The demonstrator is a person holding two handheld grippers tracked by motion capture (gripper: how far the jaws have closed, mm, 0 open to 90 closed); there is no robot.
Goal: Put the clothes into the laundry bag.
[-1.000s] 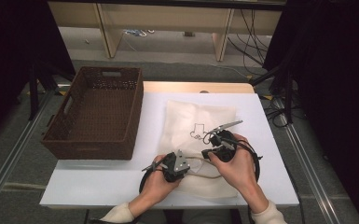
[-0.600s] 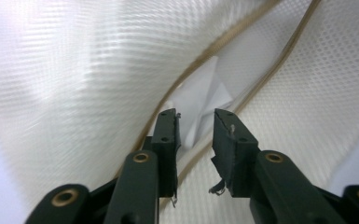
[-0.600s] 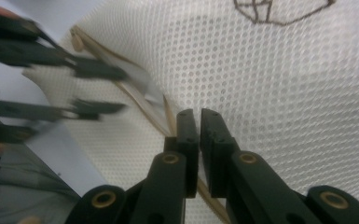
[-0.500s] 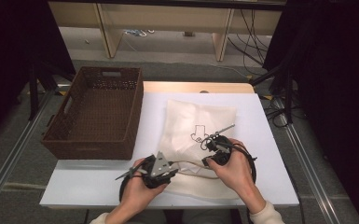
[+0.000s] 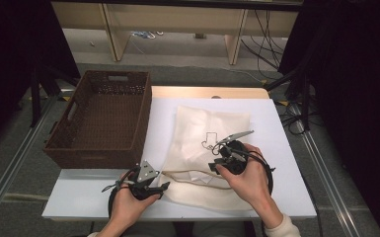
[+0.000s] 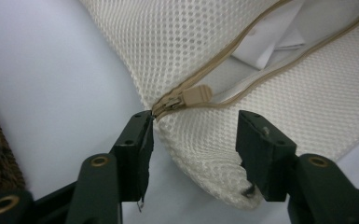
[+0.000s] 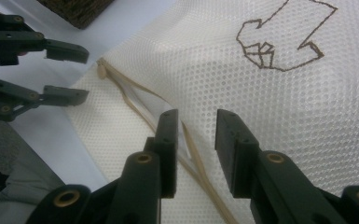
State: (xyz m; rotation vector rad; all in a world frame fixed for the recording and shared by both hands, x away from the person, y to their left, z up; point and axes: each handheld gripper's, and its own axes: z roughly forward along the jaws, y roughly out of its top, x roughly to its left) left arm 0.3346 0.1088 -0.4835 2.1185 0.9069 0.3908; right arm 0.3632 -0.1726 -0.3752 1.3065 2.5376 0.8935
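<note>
A cream mesh bag (image 5: 202, 133) with a brown stitched outline (image 7: 279, 46) lies flat on the white table (image 5: 276, 123). Its zipper runs along the near edge and stands open, with white cloth (image 6: 265, 44) showing inside. The tan zipper pull (image 6: 196, 95) sits at the bag's left corner. My left gripper (image 6: 196, 140) is open, its jaws having just been opening; the bag's corner lies between them without being pressed. My right gripper (image 7: 196, 135) is also open and has just been opening, over the mesh beside the zipper slit. In the high view the left gripper (image 5: 162, 187) is at the bag's near-left corner and the right gripper (image 5: 216, 165) is farther right.
A dark brown wicker basket (image 5: 103, 118) stands on the table's left part, reaching past its left edge. The table's near edge runs just under both hands. Bare white tabletop lies between basket and bag. Cables trail on the floor behind and to the right.
My left hand has moved left along the bag's near edge, and the zipper slit has lengthened with it. Both grippers' jaws have spread apart. The right hand has stayed in place.
</note>
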